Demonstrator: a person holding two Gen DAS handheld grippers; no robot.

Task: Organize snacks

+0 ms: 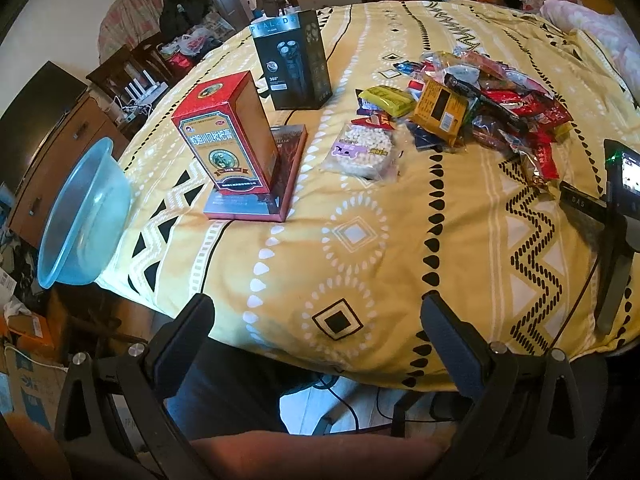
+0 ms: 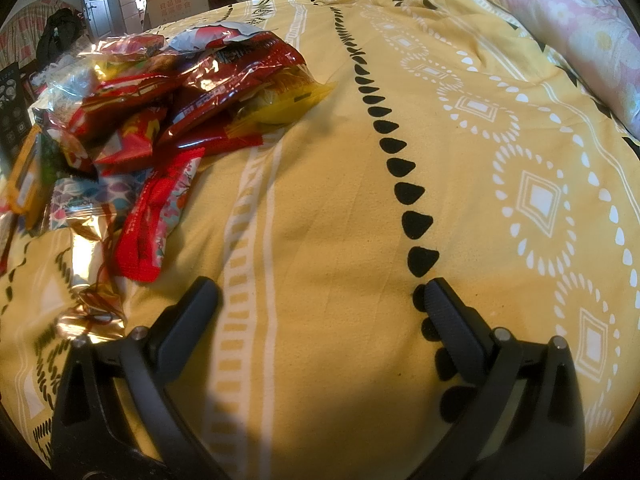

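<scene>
Yellow patterned bedspread (image 1: pixel 360 248) carries a snack pile (image 1: pixel 480 96); left gripper (image 1: pixel 316 312) and right gripper (image 2: pixel 320 296) gape empty.

The flat box (image 1: pixel 256 196) is partly covered by the upright red box (image 1: pixel 228 136) standing on it; its printed text is too small to read. The blue basin (image 1: pixel 84 216) overhangs the bed (image 1: pixel 360 264) edge, hiding its base. In the snack pile (image 1: pixel 476 100), lower packets are covered by upper ones, so the count cannot be determined. The right wrist view cuts off the snack pile (image 2: pixel 132 120) at its left edge. The device (image 1: pixel 624 176) at the right edge of the left wrist view is truncated.
</scene>
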